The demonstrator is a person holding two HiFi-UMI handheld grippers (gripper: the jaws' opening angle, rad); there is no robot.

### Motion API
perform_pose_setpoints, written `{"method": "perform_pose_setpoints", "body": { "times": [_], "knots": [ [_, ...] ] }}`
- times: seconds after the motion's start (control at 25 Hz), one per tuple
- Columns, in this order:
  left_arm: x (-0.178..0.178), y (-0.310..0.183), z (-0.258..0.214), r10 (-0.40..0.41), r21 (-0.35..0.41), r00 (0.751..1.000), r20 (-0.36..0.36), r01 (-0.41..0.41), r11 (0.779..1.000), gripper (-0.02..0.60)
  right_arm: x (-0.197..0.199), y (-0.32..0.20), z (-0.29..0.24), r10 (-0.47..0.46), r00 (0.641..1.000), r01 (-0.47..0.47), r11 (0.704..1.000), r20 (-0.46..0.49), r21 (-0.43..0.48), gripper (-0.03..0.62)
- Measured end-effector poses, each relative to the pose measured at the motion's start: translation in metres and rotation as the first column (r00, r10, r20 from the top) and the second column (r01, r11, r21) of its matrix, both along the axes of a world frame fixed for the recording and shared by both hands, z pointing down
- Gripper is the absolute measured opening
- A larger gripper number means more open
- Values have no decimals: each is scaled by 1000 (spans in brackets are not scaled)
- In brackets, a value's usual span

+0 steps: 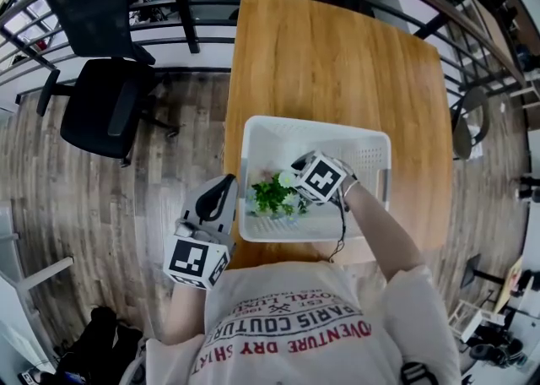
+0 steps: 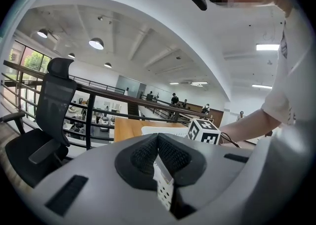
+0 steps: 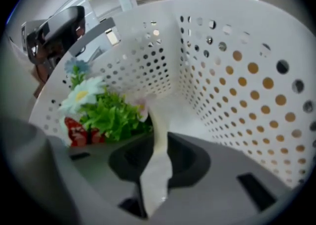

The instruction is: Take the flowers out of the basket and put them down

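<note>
A white perforated basket (image 1: pixel 371 143) stands on the wooden table (image 1: pixel 337 54). Green-leaved flowers (image 1: pixel 274 196) lie in its near left part. In the right gripper view the flowers (image 3: pixel 111 115) lean against the basket wall (image 3: pixel 237 71), with a white daisy (image 3: pixel 81 95) and red bits among them. My right gripper (image 1: pixel 295 182) points steeply down inside the basket. A pale cream stem (image 3: pixel 154 169) fills the narrow gap between its pads, so this gripper (image 3: pixel 157 142) is shut on it. My left gripper (image 1: pixel 226 189) hovers outside the basket's near left corner, its pads meeting at the tips (image 2: pixel 158 137).
A black office chair (image 1: pixel 105 105) stands on the wooden floor to the left of the table. A dark metal railing (image 1: pixel 101 46) curves round the far side. The basket's near edge sits close to the table's front edge, by my body.
</note>
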State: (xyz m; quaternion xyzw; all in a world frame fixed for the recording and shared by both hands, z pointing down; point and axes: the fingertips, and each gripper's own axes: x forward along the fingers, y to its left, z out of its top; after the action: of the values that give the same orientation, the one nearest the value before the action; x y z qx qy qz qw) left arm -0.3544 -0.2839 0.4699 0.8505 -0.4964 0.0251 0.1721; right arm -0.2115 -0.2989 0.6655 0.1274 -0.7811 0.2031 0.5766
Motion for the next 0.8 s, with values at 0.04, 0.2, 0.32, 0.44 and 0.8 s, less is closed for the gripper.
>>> {"method": "perform_pose_setpoints", "body": {
  "times": [0.04,0.2,0.32,0.44,0.8],
  "knots": [
    [1,-1,1,4,-3,1000,-3,-4,1000,26,-2,2,-1,-9,1000,9,1000,-5,-11,90],
    [4,-1,2,11,-12,1000,-17,-11,1000,26,-3,7,2,-37,998,35,999,-57,-40,64],
    [1,-3,5,6,-17,999,-33,-7,1000,26,-6,3,5,-14,997,7,996,-74,-93,60],
    [-1,-4,7,-4,-22,998,-55,3,1000,26,-7,2,11,42,997,-56,970,-64,-236,60],
    [-9,-2,3,-19,-17,999,-45,18,1000,26,-18,11,28,141,990,-138,936,-15,-325,135]
  ]
}}
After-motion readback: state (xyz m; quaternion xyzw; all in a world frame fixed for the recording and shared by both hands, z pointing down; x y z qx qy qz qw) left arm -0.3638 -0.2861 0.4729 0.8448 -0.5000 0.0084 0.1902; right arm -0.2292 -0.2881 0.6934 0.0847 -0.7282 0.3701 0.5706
